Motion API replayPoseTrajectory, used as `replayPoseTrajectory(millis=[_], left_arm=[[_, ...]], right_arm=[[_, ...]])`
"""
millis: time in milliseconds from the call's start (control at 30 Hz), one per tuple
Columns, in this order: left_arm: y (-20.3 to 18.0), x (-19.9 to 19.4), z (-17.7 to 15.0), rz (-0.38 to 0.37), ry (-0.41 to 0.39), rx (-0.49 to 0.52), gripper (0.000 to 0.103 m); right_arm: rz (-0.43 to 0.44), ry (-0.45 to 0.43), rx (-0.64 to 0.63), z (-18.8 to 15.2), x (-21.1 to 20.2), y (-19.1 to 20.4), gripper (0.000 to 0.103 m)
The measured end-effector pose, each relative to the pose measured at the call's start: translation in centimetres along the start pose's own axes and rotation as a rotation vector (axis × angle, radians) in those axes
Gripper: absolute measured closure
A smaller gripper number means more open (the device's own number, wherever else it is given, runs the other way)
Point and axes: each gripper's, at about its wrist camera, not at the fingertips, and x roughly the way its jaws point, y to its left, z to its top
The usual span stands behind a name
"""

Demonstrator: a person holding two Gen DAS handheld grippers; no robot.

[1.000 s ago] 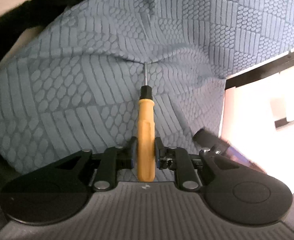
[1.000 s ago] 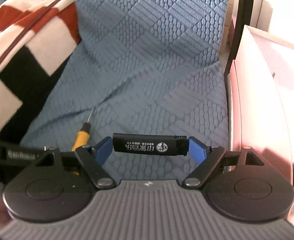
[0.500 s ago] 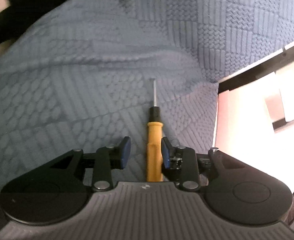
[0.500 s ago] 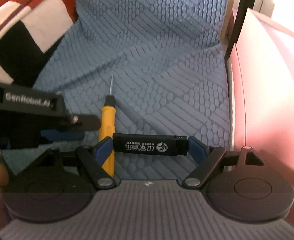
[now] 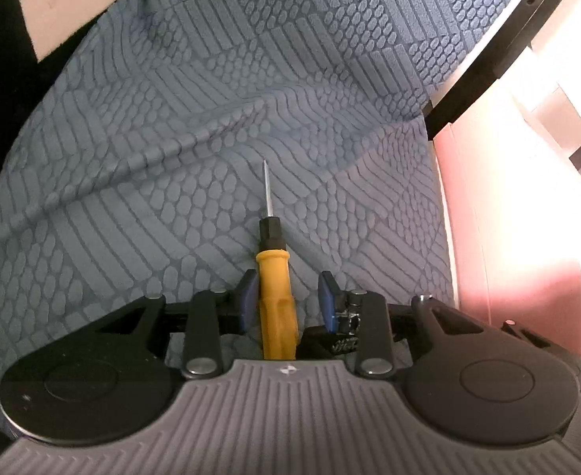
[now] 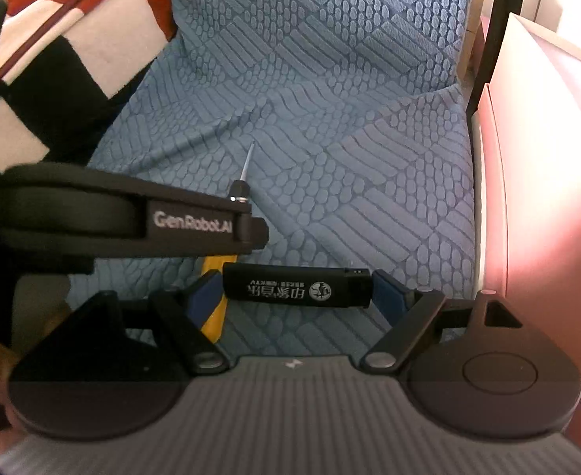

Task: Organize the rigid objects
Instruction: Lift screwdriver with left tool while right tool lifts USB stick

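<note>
On quilted blue fabric (image 5: 171, 158), ribbed yellow-handled screwdriver (image 5: 276, 301).

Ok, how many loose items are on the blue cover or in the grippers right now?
2. The yellow screwdriver lies on the blue cover between the open left gripper fingers; the black lighter is clamped in the right gripper.

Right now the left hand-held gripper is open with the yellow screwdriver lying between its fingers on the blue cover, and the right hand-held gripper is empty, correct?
Not quite: the right hand-held gripper is not empty. The right wrist view shows it shut on a black lighter held crosswise. The rest holds: the left hand-held gripper is open, the yellow screwdriver lying between its fingers on the blue cover.
</note>
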Motion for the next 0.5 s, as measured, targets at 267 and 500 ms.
replayPoseTrajectory(millis=[267,500], left_arm=[[-0.3,0.5,0.3,0.017,-0.014,0.036,0.079],[1.1,0.2,0.3,-0.04,0.007,-0.058,0.084]], right_arm=[[-0.04,0.018,0.043,-0.6,0.2,-0.9,0.019],[-0.065,-0.001,0.04,-0.9,0.2,-0.3,0.019]])
